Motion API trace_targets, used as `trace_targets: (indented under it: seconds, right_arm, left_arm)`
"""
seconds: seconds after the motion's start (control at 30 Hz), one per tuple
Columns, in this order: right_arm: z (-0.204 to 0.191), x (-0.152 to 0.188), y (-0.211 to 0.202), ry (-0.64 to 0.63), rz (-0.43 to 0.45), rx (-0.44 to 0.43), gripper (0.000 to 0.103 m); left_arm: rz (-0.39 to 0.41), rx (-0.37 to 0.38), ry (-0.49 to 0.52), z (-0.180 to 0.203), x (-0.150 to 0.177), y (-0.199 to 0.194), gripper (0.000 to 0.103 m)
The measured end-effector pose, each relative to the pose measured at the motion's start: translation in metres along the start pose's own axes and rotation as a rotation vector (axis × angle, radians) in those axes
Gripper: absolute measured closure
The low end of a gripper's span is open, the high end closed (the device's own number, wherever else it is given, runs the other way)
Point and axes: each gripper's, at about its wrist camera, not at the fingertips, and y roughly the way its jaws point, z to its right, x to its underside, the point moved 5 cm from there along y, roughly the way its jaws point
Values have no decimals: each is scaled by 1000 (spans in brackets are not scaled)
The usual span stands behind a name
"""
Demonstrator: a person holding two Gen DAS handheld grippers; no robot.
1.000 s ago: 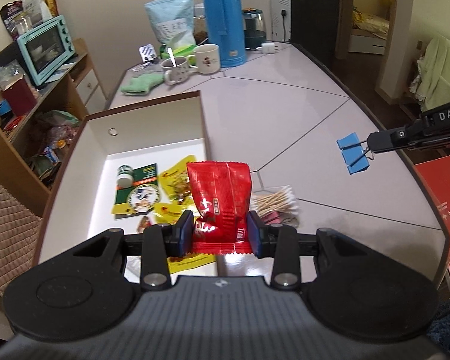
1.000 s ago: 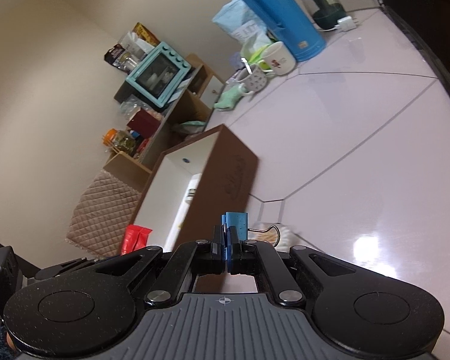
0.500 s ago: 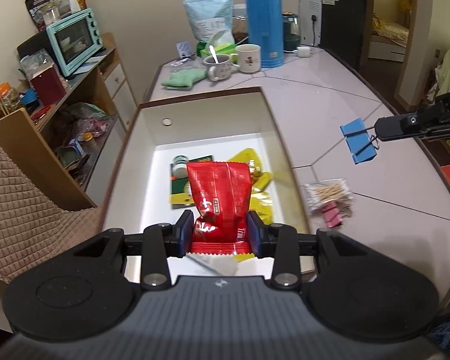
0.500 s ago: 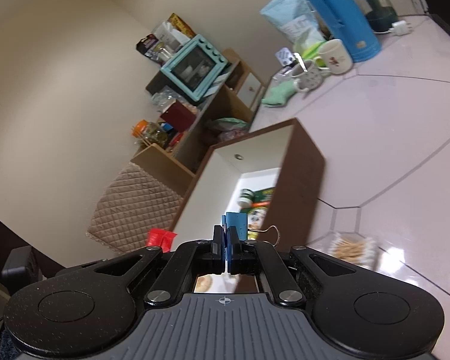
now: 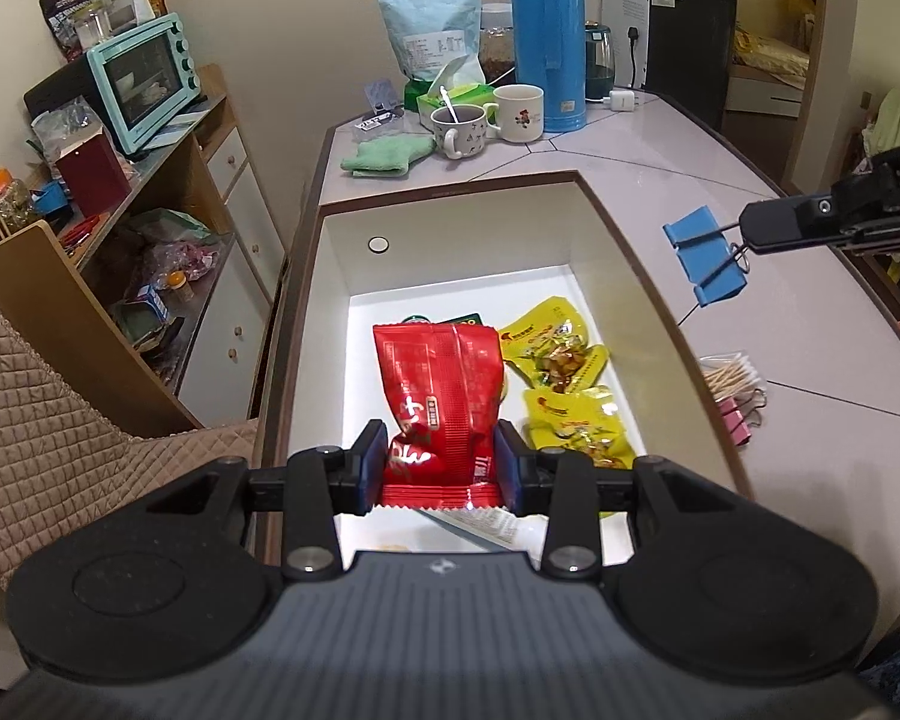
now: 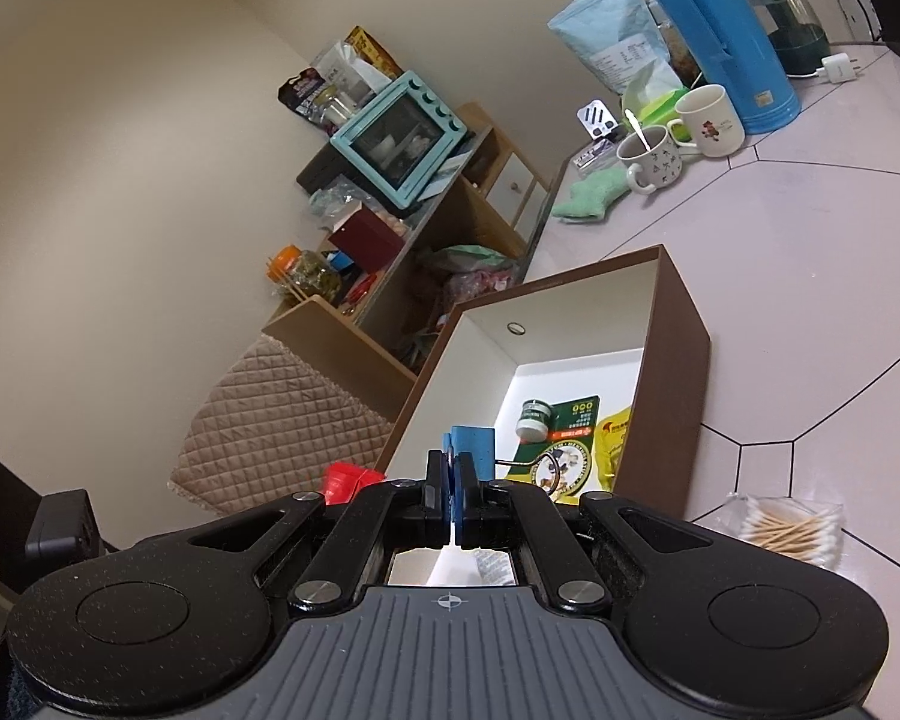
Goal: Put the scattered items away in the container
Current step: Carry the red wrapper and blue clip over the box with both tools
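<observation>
My left gripper [image 5: 441,467] is shut on a red snack packet [image 5: 439,399], held over the open brown box [image 5: 642,294] with white inside walls. Yellow snack packets [image 5: 561,354] and a green card lie on the box floor. My right gripper [image 6: 453,498] is shut on a blue binder clip [image 6: 471,450]; the left wrist view shows the blue binder clip [image 5: 705,264] hanging just outside the box's right wall. In the right wrist view the box [image 6: 675,372] lies ahead, with a small green-capped jar [image 6: 533,419] inside it.
A bag of cotton swabs [image 5: 732,373] and a pink binder clip [image 5: 735,417] lie on the counter right of the box. Two mugs [image 5: 486,123], a green cloth [image 5: 387,155] and a blue thermos [image 5: 546,36] stand beyond it. A quilted chair [image 5: 36,438] is at left.
Both grippers have shifted left with their loads. The red packet now hangs over the box's middle instead of its right wall, and the blue clip has come close to the box's right rim.
</observation>
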Motion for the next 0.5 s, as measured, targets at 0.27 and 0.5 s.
trace_targets:
  seconds: [0.27,0.5]
  right_arm:
    - [3,-8,12,18,12,40,103]
    - [12,-17,19,39,13,72,103]
  left_arm:
    - [-13,42,27,-15,-11,28,70]
    - [-40,88,49,-15,-22,62,70]
